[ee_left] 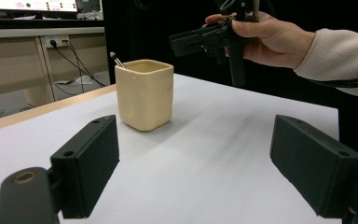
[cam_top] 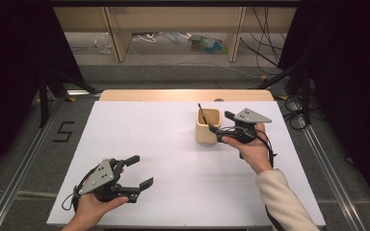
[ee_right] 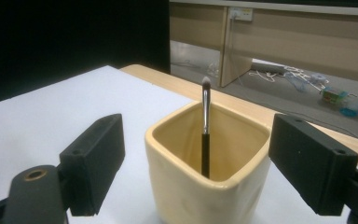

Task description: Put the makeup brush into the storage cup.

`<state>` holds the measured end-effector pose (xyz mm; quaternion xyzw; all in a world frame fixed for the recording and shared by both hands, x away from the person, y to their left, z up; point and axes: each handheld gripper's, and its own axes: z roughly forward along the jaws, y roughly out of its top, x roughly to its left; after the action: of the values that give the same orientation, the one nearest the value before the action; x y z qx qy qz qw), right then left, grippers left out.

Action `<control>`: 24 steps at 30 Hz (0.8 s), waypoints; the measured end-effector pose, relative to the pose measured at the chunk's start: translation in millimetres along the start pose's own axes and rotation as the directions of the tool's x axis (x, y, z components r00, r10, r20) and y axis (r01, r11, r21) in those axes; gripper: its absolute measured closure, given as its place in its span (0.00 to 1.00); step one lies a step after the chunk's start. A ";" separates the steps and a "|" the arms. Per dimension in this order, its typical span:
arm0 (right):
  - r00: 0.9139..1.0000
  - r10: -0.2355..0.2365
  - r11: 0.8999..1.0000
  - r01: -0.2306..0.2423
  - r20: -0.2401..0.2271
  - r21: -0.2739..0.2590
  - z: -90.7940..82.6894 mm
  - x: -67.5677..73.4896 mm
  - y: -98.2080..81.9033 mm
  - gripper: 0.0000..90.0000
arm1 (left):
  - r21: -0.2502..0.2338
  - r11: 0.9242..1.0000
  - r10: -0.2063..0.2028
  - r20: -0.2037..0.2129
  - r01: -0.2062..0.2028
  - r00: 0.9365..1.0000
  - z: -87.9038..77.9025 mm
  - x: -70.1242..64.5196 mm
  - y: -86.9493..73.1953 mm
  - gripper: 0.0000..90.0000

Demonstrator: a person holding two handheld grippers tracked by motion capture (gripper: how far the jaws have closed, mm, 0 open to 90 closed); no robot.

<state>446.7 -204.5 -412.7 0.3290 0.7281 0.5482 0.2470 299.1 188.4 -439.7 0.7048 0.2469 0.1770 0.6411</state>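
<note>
Item: cream square cup (cam_top: 207, 126), glazed, upright on the white tabletop (cam_top: 164, 144), in its far right part. Rounded corners, open top.

Contents: one slim brush (cam_top: 202, 114) with a black handle, a metal ferrule and a small tuft at the top. It stands in the cup, leaning against the far wall, its tip rising above the rim. In the right gripper view the brush (ee_right: 205, 130) sits at the back of the cup (ee_right: 207, 177), handle end down inside.

Right tool (cam_top: 220, 122): held in the person's right hand (cam_top: 250, 147), just beside the cup on its right. Jaws apart, one to each side of the cup in the right gripper view, neither seen touching it. Grey three-cornered plate on top. Cream sleeve (cam_top: 282, 199) on the forearm.

Left tool (cam_top: 139, 172): held in the left hand (cam_top: 94, 207) at the near left of the tabletop, well apart from the cup. Jaws apart, nothing between them, pointing toward the right half. In the left gripper view the cup (ee_left: 144, 93) stands beyond the open jaws, with the right tool (ee_left: 200, 39) above and behind it.

Surroundings: wooden edge strip (cam_top: 185, 95) along the far side of the tabletop; grey floor (cam_top: 173, 72) with cables beyond.
</note>
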 end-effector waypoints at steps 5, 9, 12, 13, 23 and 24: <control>1.000 -0.001 1.000 0.001 -0.008 0.003 -6.9 1.7 -2.7 0.22 | -0.001 1.000 0.000 -0.001 0.000 1.000 -0.2 0.3 0.2 0.17; 1.000 -0.004 1.000 0.004 -0.011 0.009 -14.3 3.4 -5.9 0.22 | -0.001 1.000 -0.001 0.000 0.001 1.000 0.4 -0.1 -0.1 0.17; 1.000 -0.007 1.000 0.007 -0.017 0.023 -21.7 3.9 -9.5 0.22 | -0.001 1.000 -0.001 -0.001 0.001 1.000 0.4 -0.1 0.1 0.17; 1.000 -0.004 1.000 0.004 -0.017 0.016 -22.6 4.2 -10.4 0.22 | -0.001 1.000 -0.001 -0.001 0.001 1.000 0.4 -0.1 0.1 0.17; 0.999 -0.003 1.000 0.004 -0.033 0.010 -39.8 5.4 -15.4 0.22 | -0.003 1.000 0.002 -0.006 -0.002 1.000 -0.6 1.4 0.4 0.17; 0.999 -0.003 1.000 0.003 -0.036 0.004 -41.9 5.7 -16.3 0.22 | -0.004 1.000 -0.002 -0.007 0.002 1.000 -0.6 1.4 0.3 0.17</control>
<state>409.3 -229.9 -416.7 0.3185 0.7340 0.5522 0.2341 300.0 189.6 -439.4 0.7028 0.2495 0.1793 0.6417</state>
